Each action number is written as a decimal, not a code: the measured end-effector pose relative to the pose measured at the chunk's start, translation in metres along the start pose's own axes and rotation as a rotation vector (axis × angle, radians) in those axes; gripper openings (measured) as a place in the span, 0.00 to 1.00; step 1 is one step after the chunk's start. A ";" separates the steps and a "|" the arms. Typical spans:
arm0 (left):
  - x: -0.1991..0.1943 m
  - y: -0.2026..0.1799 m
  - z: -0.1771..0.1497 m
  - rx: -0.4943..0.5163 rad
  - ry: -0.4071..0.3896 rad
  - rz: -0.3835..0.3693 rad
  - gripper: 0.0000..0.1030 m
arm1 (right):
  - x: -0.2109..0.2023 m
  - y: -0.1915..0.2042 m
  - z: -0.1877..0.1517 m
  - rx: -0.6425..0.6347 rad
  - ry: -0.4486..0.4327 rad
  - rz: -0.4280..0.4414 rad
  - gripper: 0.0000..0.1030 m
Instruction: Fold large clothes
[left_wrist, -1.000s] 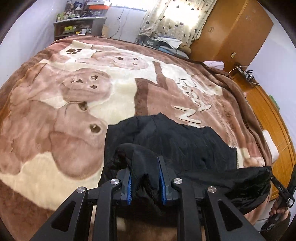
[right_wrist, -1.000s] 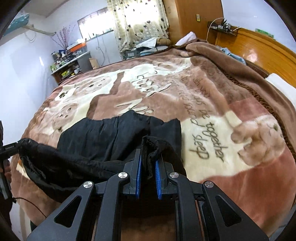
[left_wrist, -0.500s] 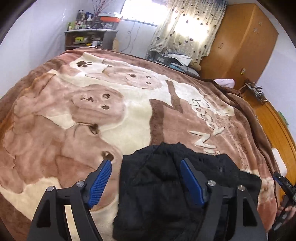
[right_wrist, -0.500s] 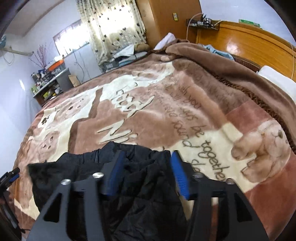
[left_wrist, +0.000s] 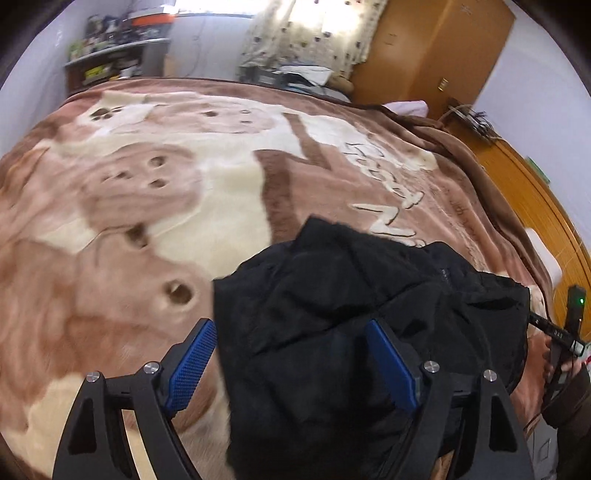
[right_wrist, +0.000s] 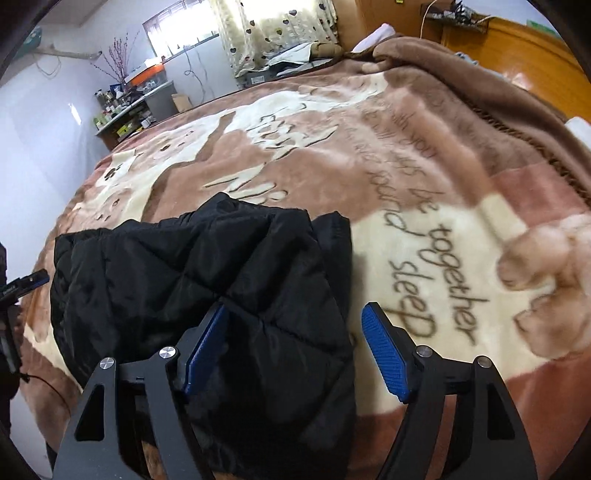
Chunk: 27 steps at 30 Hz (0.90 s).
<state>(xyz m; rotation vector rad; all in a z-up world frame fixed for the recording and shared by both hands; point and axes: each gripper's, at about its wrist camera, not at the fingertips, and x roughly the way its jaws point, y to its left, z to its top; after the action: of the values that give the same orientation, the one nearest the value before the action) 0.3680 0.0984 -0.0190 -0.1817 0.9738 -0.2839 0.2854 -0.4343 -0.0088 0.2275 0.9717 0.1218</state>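
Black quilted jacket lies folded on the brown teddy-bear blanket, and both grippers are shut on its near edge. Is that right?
Not quite. The black quilted jacket does lie folded on the brown teddy-bear blanket, but neither gripper is shut on it. The right wrist view shows the right gripper with its jaws spread wide, and the left wrist view shows the left gripper open too.

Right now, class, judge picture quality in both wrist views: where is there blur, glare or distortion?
Left wrist view: blanket smeared by motion blur, window blown out, fisheye bends the wardrobe. Right wrist view: blanket lettering streaked, black jacket shows a soft sheen along its quilting, headboard glares; dark vignette in the corners.
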 end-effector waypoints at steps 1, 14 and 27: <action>0.009 -0.004 0.005 0.011 0.012 0.003 0.81 | 0.004 -0.001 0.003 0.004 0.000 0.010 0.72; 0.044 -0.030 0.017 0.101 0.065 0.065 0.35 | 0.017 0.003 0.011 0.029 0.005 0.081 0.18; 0.013 -0.028 0.070 0.050 -0.127 0.023 0.30 | -0.015 0.011 0.063 0.043 -0.188 0.091 0.15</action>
<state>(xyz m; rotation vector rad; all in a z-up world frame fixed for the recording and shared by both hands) 0.4287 0.0691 0.0173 -0.1407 0.8413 -0.2718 0.3292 -0.4354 0.0406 0.3176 0.7779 0.1598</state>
